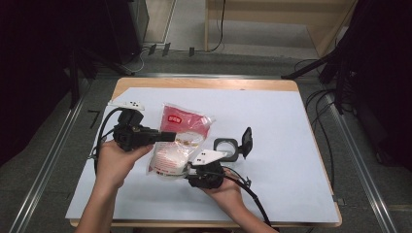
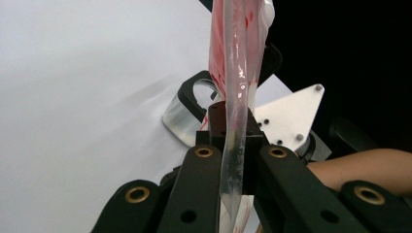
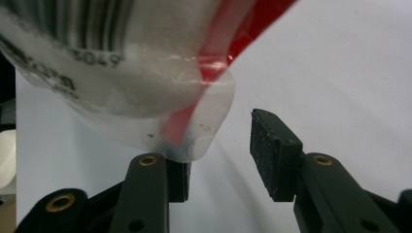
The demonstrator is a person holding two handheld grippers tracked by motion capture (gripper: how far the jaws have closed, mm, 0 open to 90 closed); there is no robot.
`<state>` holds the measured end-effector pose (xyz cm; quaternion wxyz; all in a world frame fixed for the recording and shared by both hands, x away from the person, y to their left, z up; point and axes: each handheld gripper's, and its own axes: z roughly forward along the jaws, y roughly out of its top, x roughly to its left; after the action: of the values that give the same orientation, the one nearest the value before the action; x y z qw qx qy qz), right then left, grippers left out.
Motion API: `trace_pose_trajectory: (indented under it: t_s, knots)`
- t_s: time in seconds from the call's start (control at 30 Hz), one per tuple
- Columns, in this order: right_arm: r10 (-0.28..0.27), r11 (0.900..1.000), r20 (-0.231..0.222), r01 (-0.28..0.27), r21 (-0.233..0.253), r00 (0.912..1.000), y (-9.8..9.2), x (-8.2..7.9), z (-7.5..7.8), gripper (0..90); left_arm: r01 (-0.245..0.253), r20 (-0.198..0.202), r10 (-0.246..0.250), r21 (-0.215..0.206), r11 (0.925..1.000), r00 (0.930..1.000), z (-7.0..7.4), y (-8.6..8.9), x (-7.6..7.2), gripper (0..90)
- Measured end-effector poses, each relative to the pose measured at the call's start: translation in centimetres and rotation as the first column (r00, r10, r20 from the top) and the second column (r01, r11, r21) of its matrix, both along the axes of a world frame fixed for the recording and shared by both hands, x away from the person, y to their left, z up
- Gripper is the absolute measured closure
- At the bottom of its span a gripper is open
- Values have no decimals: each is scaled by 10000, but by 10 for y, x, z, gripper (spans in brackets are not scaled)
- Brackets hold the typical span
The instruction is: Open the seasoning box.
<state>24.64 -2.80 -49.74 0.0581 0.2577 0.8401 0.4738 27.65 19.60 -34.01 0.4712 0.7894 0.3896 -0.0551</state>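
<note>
The left gripper (image 2: 233,145) has its fingers (image 2: 201,167) pressed together on the edge of a plastic bag (image 2: 238,73), the thin clear seam pinched flat between the two pads. In the high view this left gripper (image 1: 165,136) comes in from the left and bites the bag (image 1: 182,141) on its left side, about midway along the edge, held there by the person's left hand (image 1: 114,160).

The right gripper (image 3: 218,155) has its fingers (image 3: 272,153) spread wide, with a broad gap between the pads. A rounded lower corner of the bag (image 3: 160,97) hangs just above its other pad and seems to touch it, but nothing is clamped. In the high view the right gripper (image 1: 206,175) sits at the bag's lower right corner, in the person's right hand (image 1: 226,191).

The bag is clear plastic with red and white printing, filled with a white, powdery or grainy content; a barcode and printed digits show near the corner in the right gripper view. It is held tilted over the white surface (image 1: 282,145), its lower end close to it.

Just to the right of the bag, a small glass jar (image 1: 226,147) with a black frame stands on the surface, its black lid (image 1: 247,141) flipped up and open; what it holds I cannot tell
</note>
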Motion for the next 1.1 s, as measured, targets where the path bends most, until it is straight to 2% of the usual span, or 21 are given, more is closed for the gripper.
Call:
trace_pose_trajectory:
  t_s: [0.03, 0.1, 0.13, 0.27, 0.4, 0.6, 0.73, 0.83, 0.97, 1.0, 1.1]
  knots:
    - [94, 10000, 68, -93, -19, 9999, 0, 0, 1, 614, -52, 99, 51, 48, 10000, 9999, 1, -1, 0, 900]
    - [131, 9999, 55, -131, 17, 9999, 0, -1, 1, 613, 30, 20, -30, -114, 9999, 10000, 1, -1, 0, 900]
    - [138, 9998, 17, -138, 119, 9999, 0, -1, 2, 611, 169, -7, -169, -326, 9993, 9999, 2, -2, 0, 900]
    - [96, 9999, 50, -97, 127, 9999, -2, 0, 2, 590, 365, -16, -366, -457, 9983, 9993, 4, -4, -2, 900]
    - [-156, 9998, 100, 154, 149, 9998, -5, 2, 1, 568, 687, -107, -699, -892, 9936, 9975, 6, -5, -3, 900]
    - [-460, 9988, 260, 455, 191, 9986, -5, 2, 1, 564, 805, -106, -816, -845, 9932, 9966, 6, -8, -4, 900]
    - [-771, 9969, 348, 764, 209, 9964, -7, 3, -4, 571, 842, -71, -856, -1131, 9900, 9963, 8, -9, -6, 900]
    - [-774, 9960, 234, 762, 459, 9967, -8, 3, -4, 575, 823, 2, -827, -1048, 9911, 9966, 8, -10, -6, 900]
    - [-494, 9967, 391, 468, 663, 9980, -7, -1, -1, 581, 535, 98, -530, -646, 9965, 9985, 5, -13, -6, 900]
    - [-347, 9968, 409, 316, 741, 9986, -6, -3, 1, 570, 492, 79, -489, -617, 9969, 9988, 4, -13, -5, 900]
    - [-373, 9970, 549, 335, 692, 9978, -5, -6, 3, 574, 346, 3, -346, -670, 9972, 9994, 1, -15, -4, 900]
